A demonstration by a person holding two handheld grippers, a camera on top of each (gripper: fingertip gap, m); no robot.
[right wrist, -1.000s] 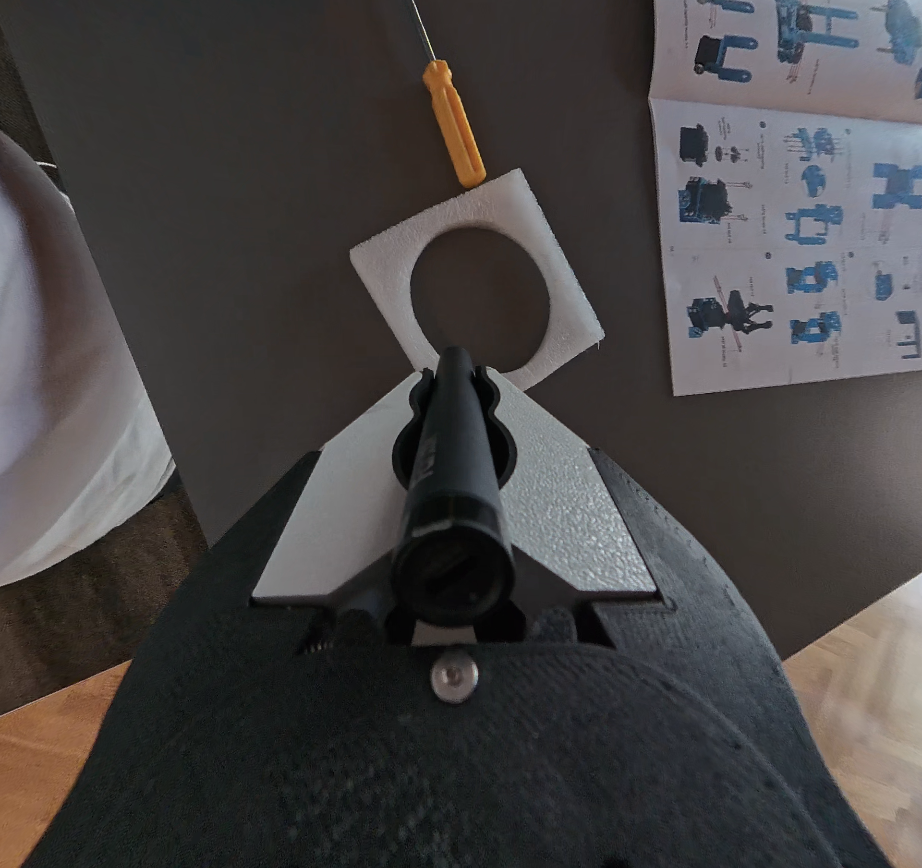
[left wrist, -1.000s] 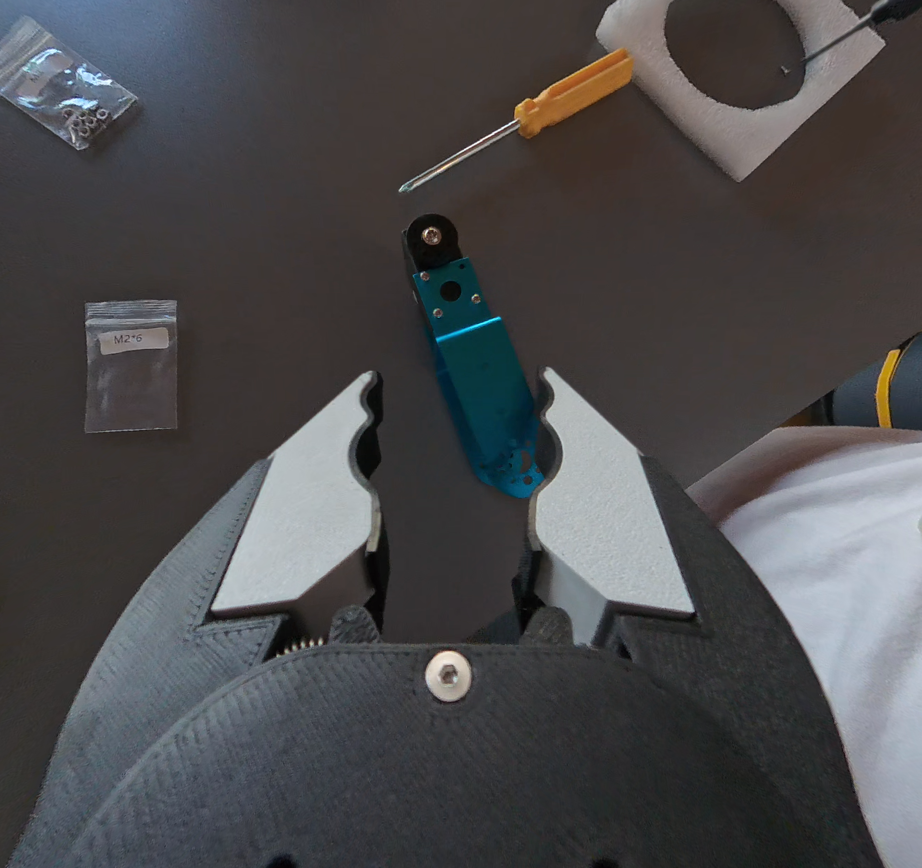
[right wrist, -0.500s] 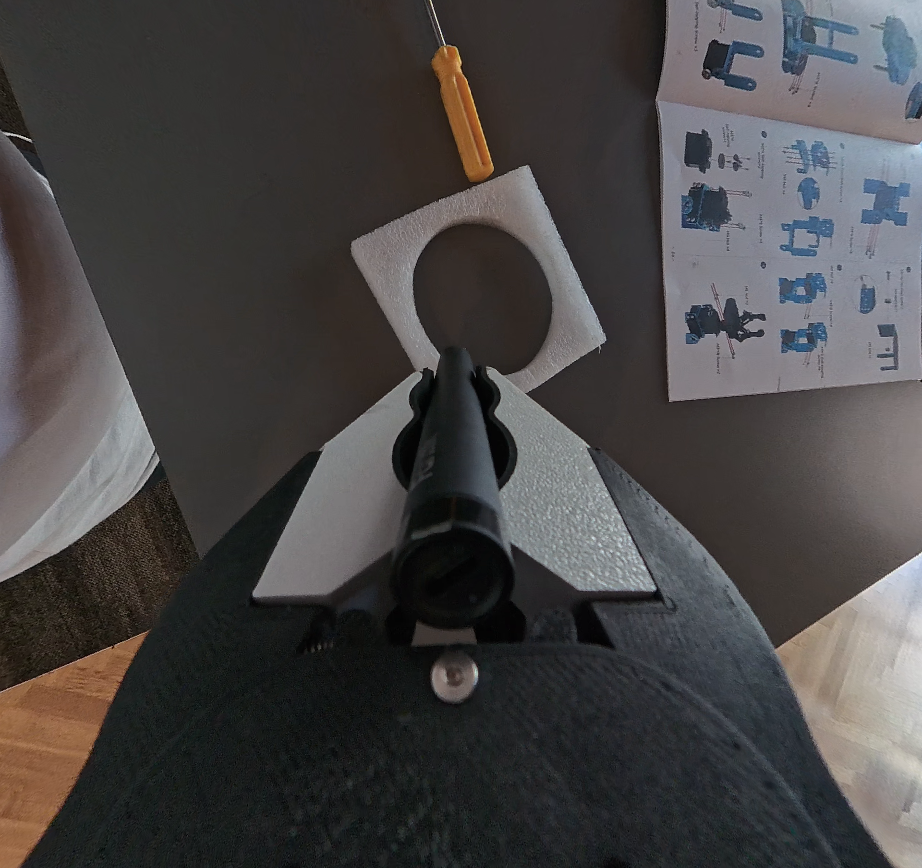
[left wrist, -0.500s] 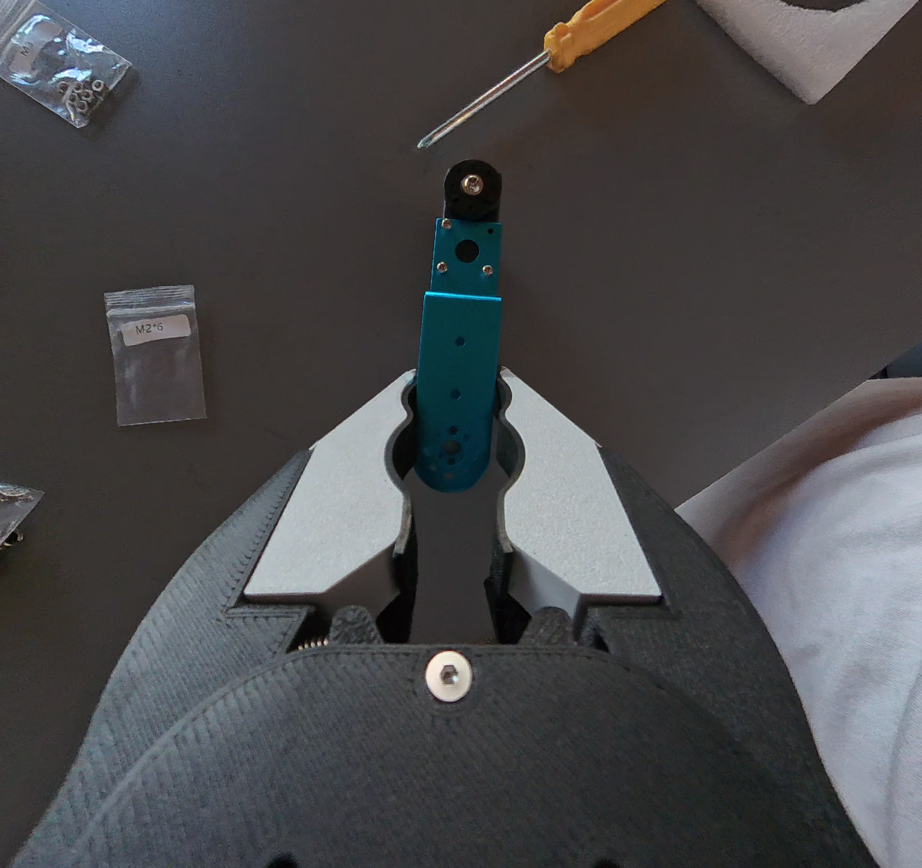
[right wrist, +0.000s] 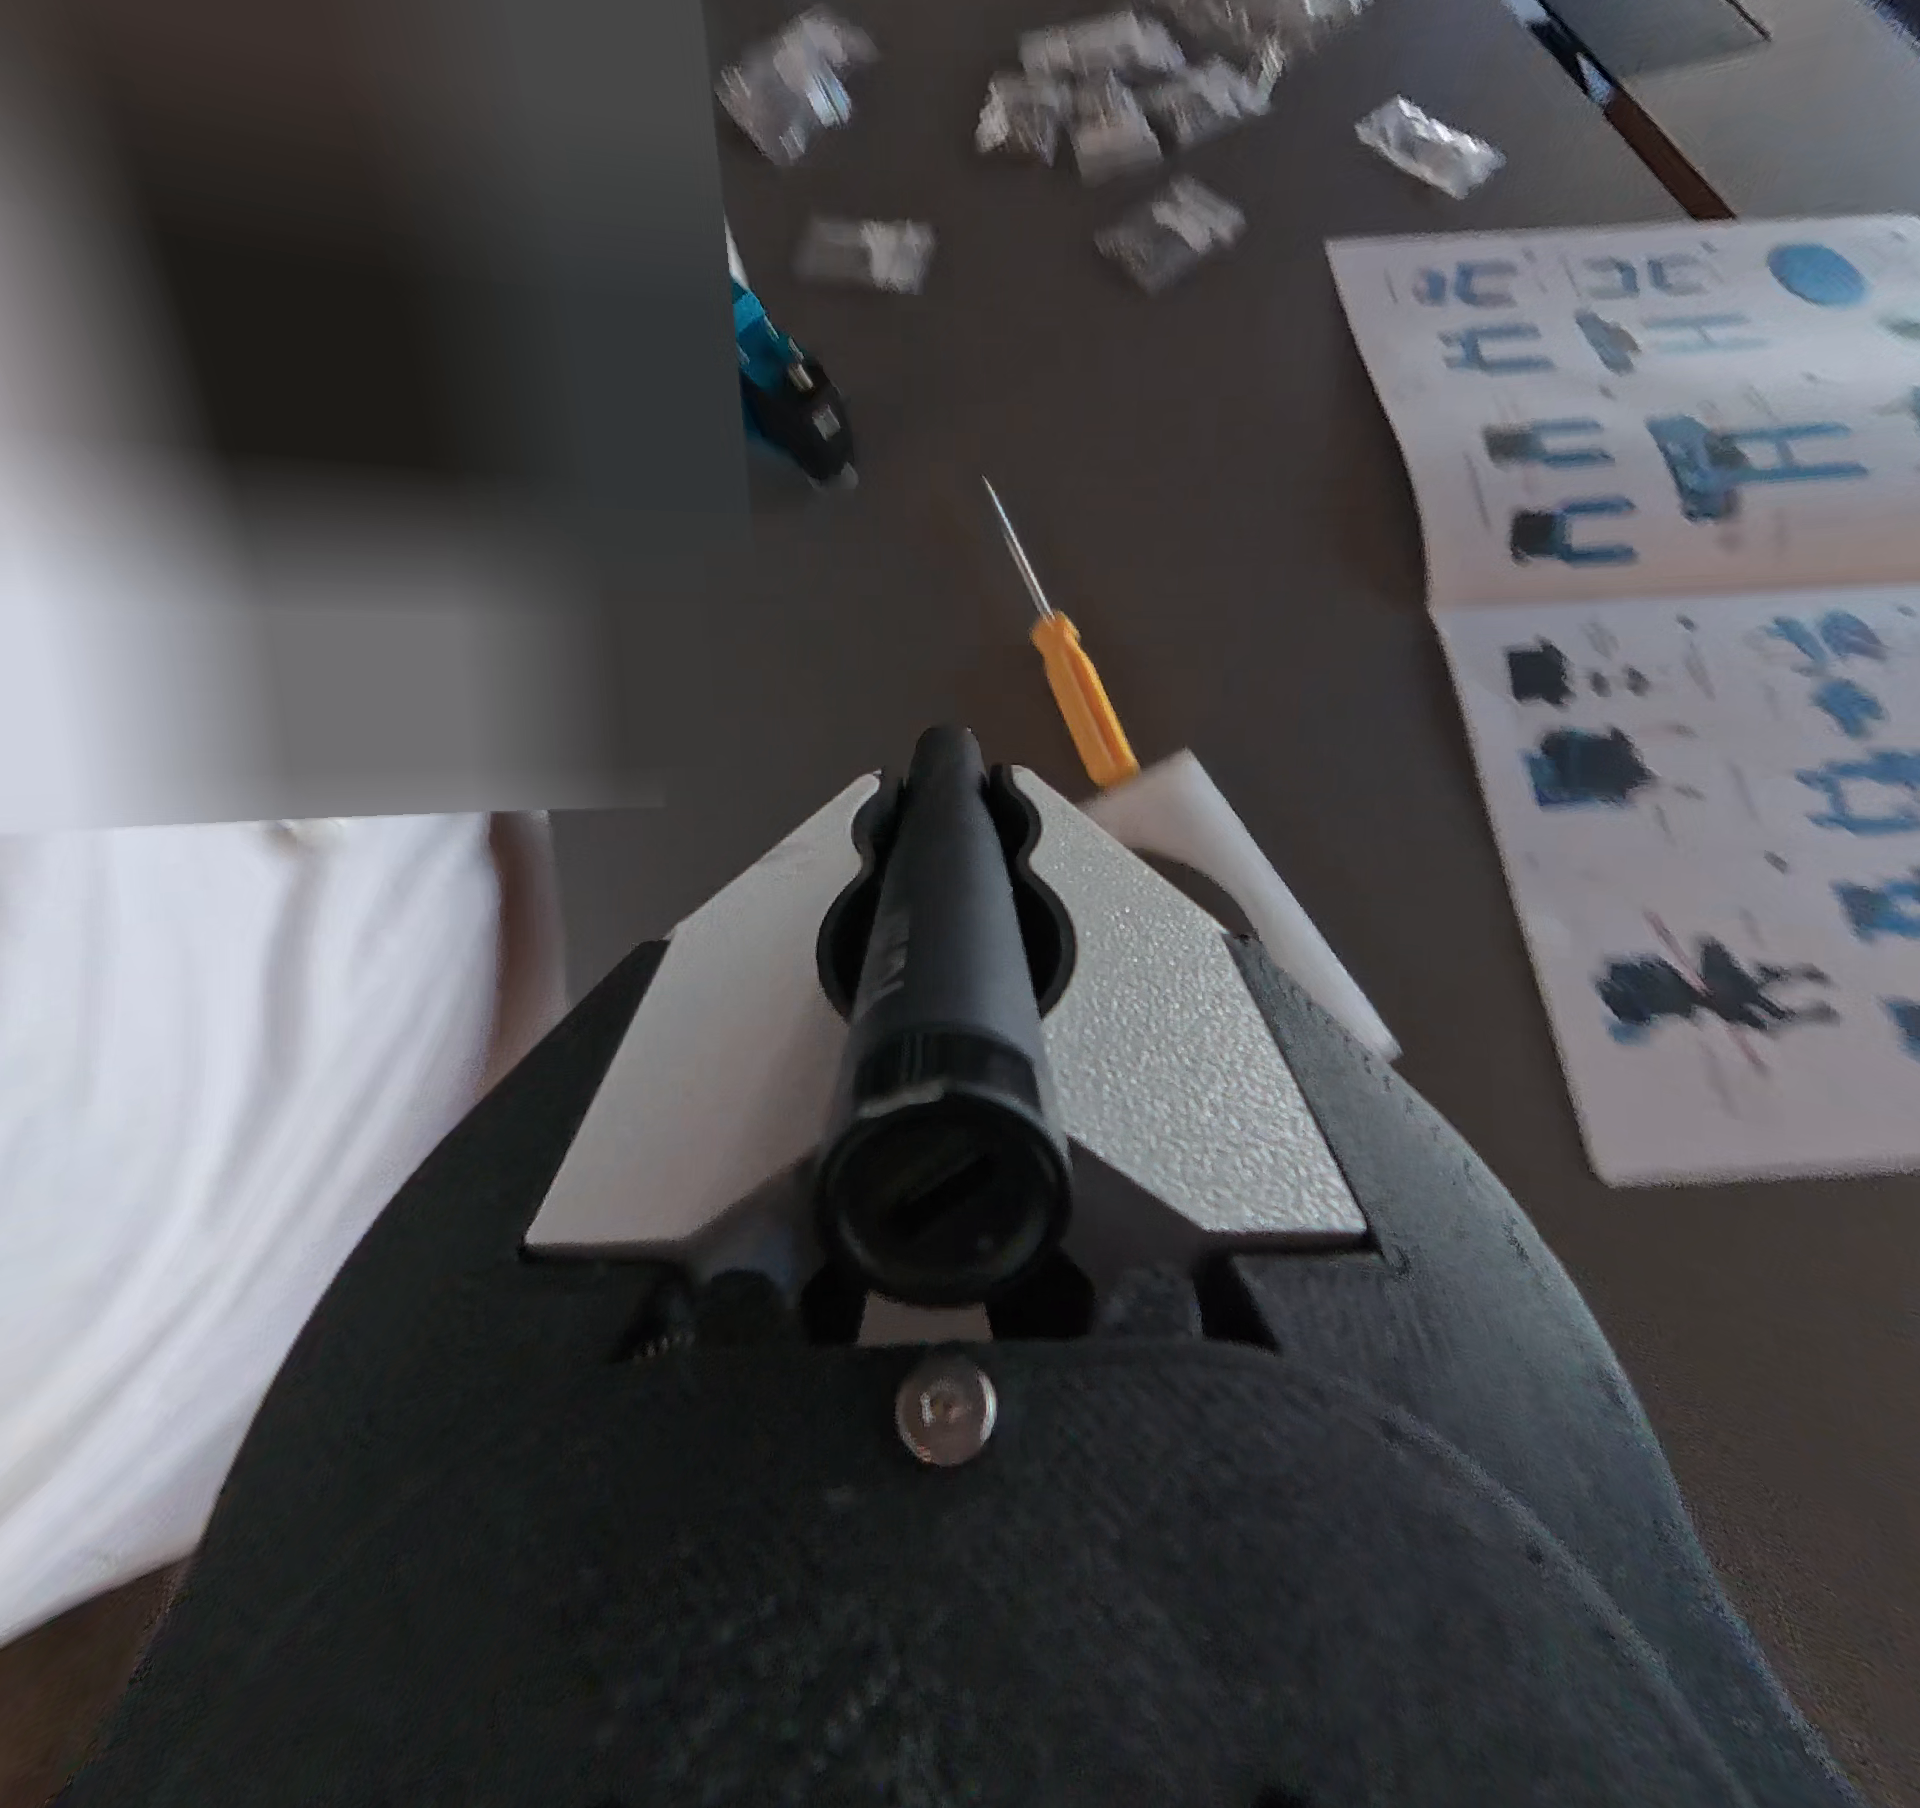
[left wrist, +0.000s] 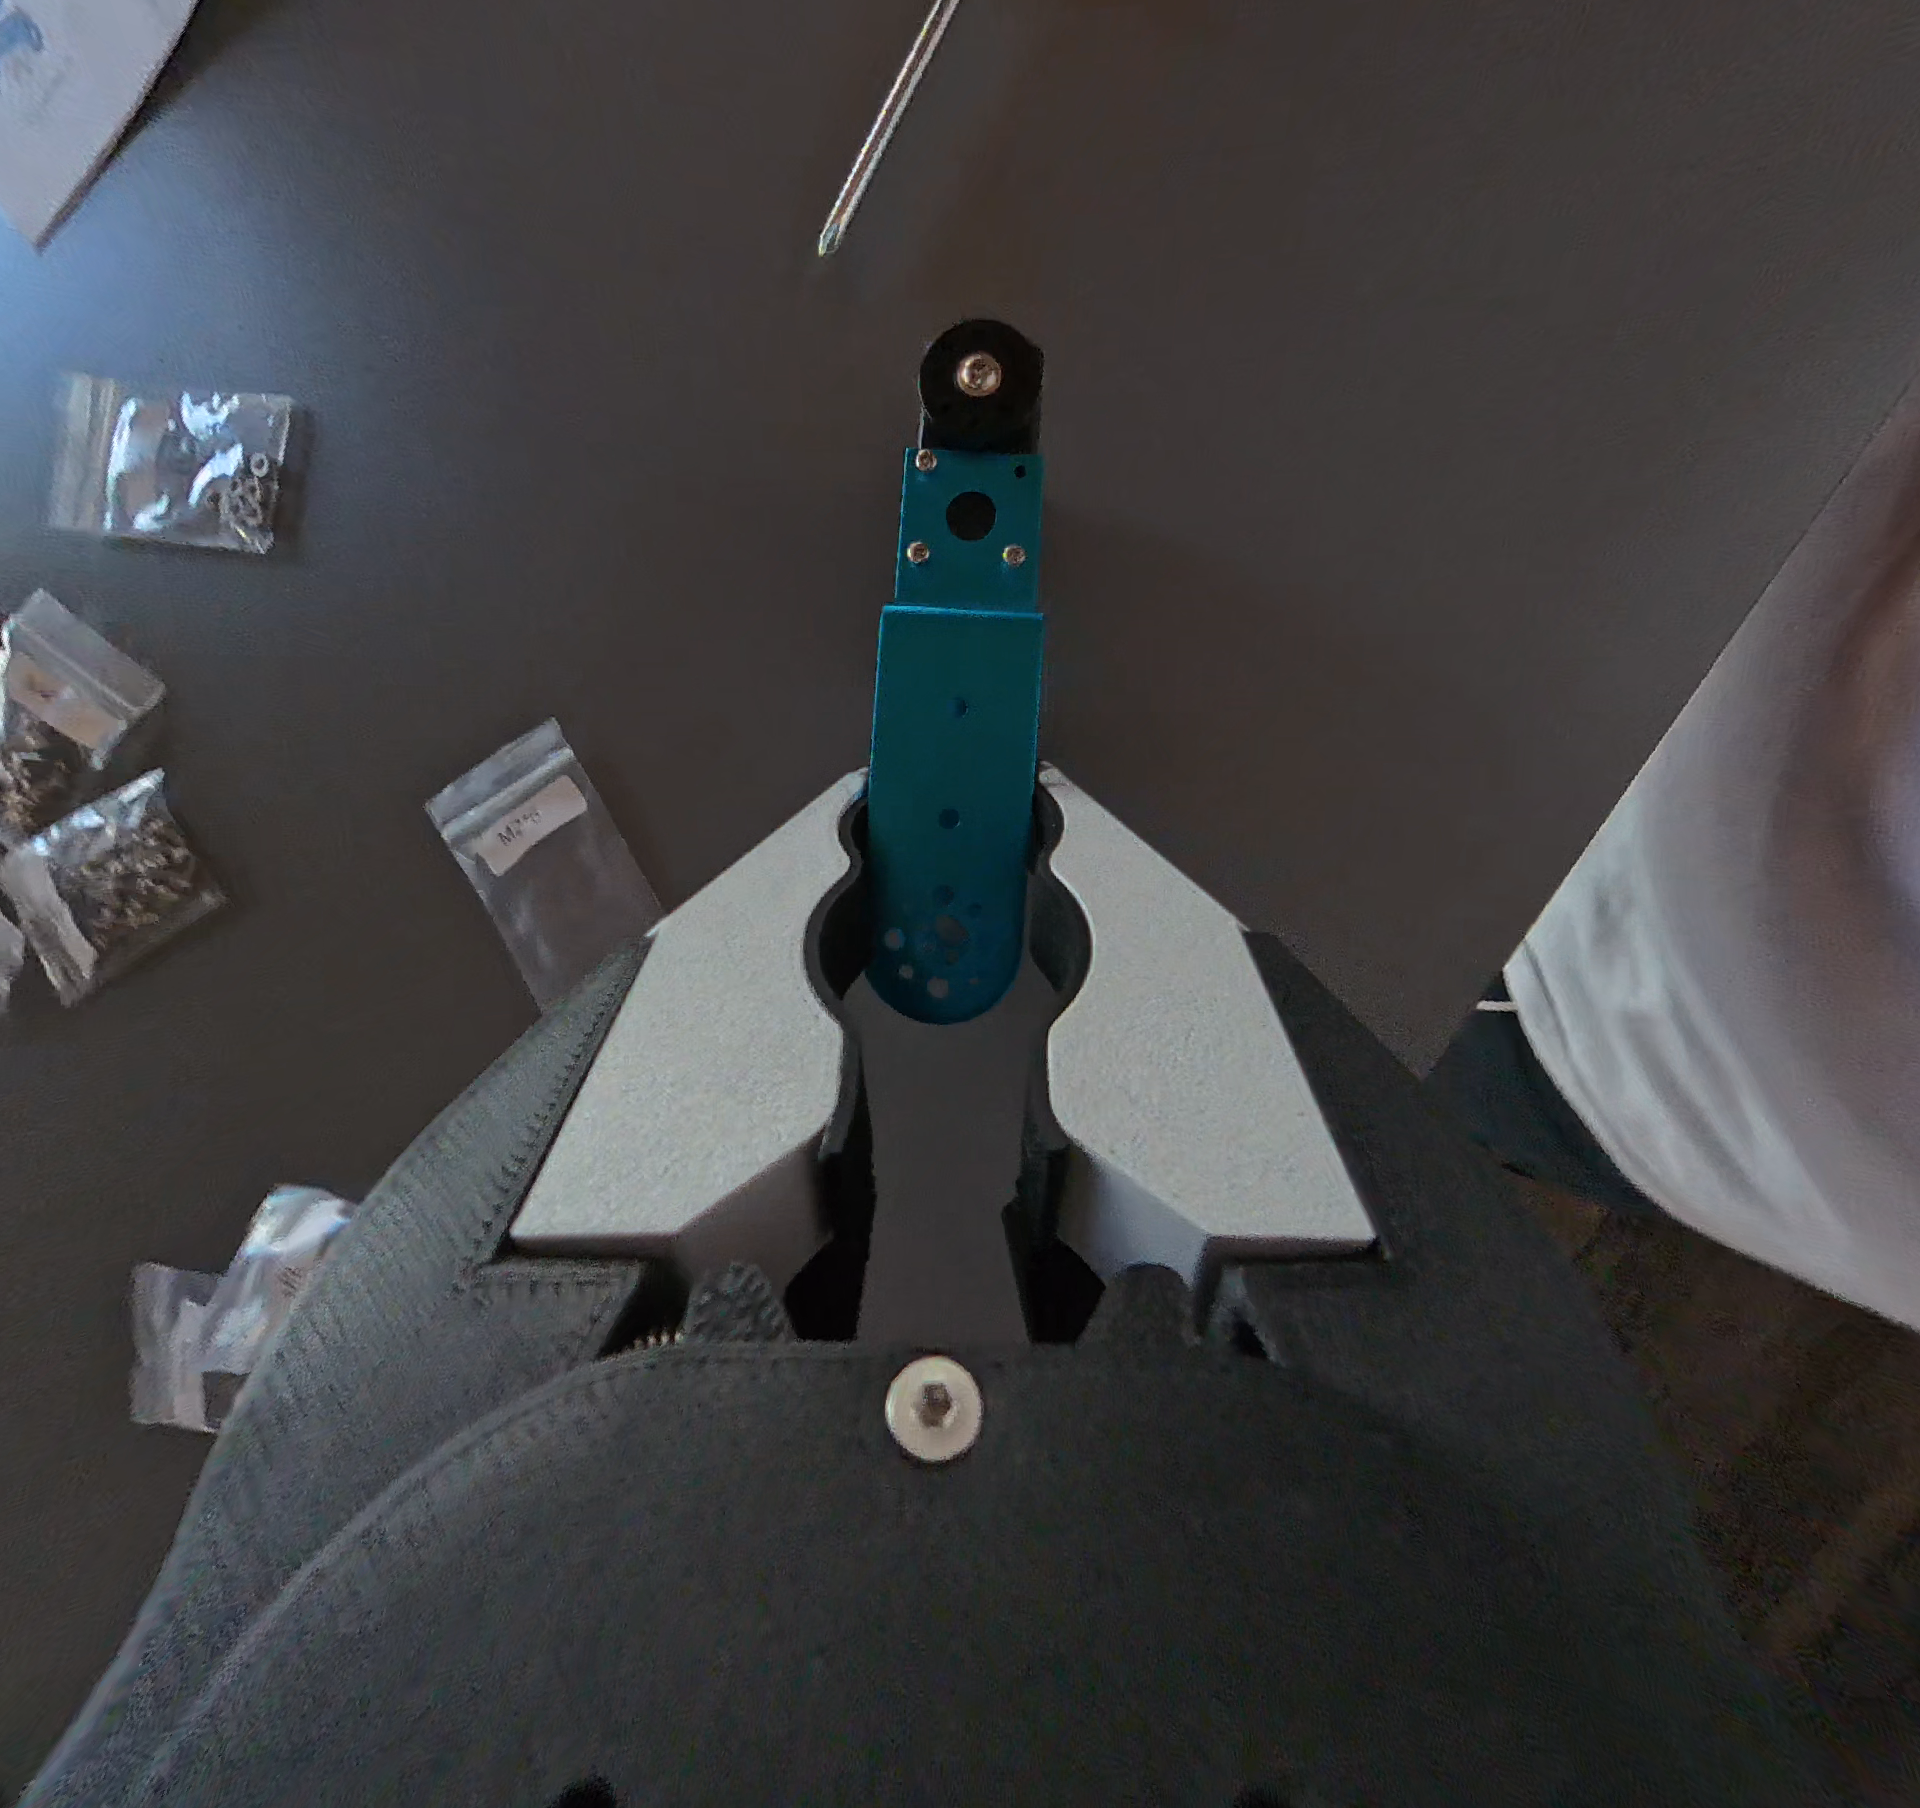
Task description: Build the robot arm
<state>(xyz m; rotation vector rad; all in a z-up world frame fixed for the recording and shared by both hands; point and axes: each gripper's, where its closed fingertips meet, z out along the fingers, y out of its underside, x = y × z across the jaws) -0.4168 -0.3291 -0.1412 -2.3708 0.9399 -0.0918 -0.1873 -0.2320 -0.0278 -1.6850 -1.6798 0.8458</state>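
Observation:
My left gripper (left wrist: 954, 802) is shut on a blue metal bracket (left wrist: 956, 771) that sticks forward between the fingers, with a black round part (left wrist: 977, 387) screwed on at its far end. It is held above the dark table (left wrist: 1351, 304). My right gripper (right wrist: 940, 792) is shut on a black screwdriver handle (right wrist: 940, 979) that lies along the fingers, its butt end toward the camera; its tip is hidden. The blue bracket also shows in the right wrist view (right wrist: 769, 356), far left, blurred.
An orange-handled screwdriver (right wrist: 1081, 698) (left wrist: 904, 85) lies on the table. A white foam piece (right wrist: 1247, 885) lies beside my right fingers. An open instruction booklet (right wrist: 1662, 667) lies to the right. Several small clear bags of hardware (left wrist: 177, 470) (right wrist: 1122, 96) lie scattered. A person's white sleeve (left wrist: 1714, 927) is nearby. The tips of one gripper are about 30 centimeters away from the tips of the other. My left tips are about 30 centimeters from the white foam piece (right wrist: 1247, 885), my right tips only 15 centimeters.
My left gripper closed on the blue bracket and lifted it, turning left. My right gripper, still holding the black screwdriver, tilted up and swung so the bags and booklet came into view.

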